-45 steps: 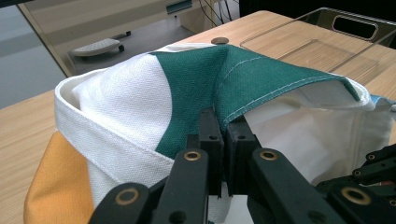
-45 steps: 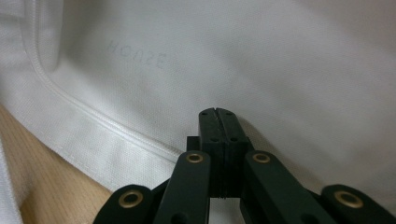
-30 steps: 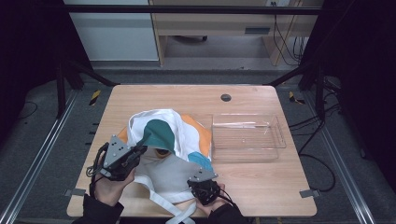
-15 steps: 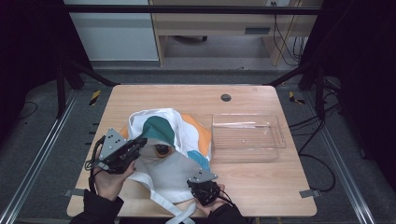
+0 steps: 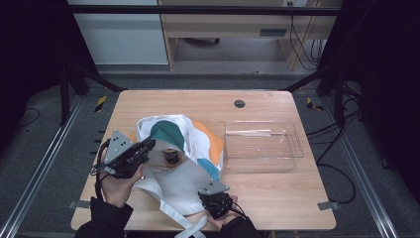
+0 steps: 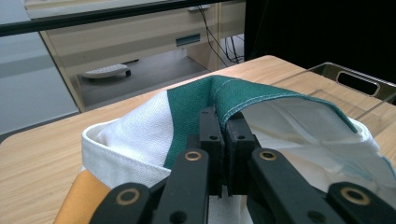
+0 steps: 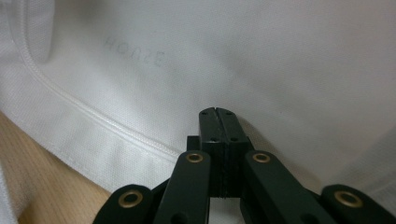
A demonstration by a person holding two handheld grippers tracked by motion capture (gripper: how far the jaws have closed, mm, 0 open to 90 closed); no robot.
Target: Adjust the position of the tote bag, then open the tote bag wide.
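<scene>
A white cloth bag (image 5: 183, 173) with green, orange and blue patches lies on the left half of the wooden table (image 5: 277, 198). My left gripper (image 5: 148, 145) is shut on the bag's green rim (image 6: 233, 93) and holds it raised, so the mouth gapes. A small dark object (image 5: 172, 157) sits inside the opening. At the near edge my right gripper (image 5: 216, 199) is shut, its tips (image 7: 218, 111) resting on the white cloth (image 7: 280, 60); I see no fabric between the jaws.
A clear plastic tray (image 5: 299, 146) stands to the right of the bag, seen also in the left gripper view (image 6: 359, 84). The bag's white straps (image 5: 185, 223) trail over the near table edge. A black round cap (image 5: 239, 103) is set in the table's far side.
My left gripper has drawn the green rim to the left and up, widening the bag's mouth and uncovering the dark object inside. The right gripper has stayed in place.
</scene>
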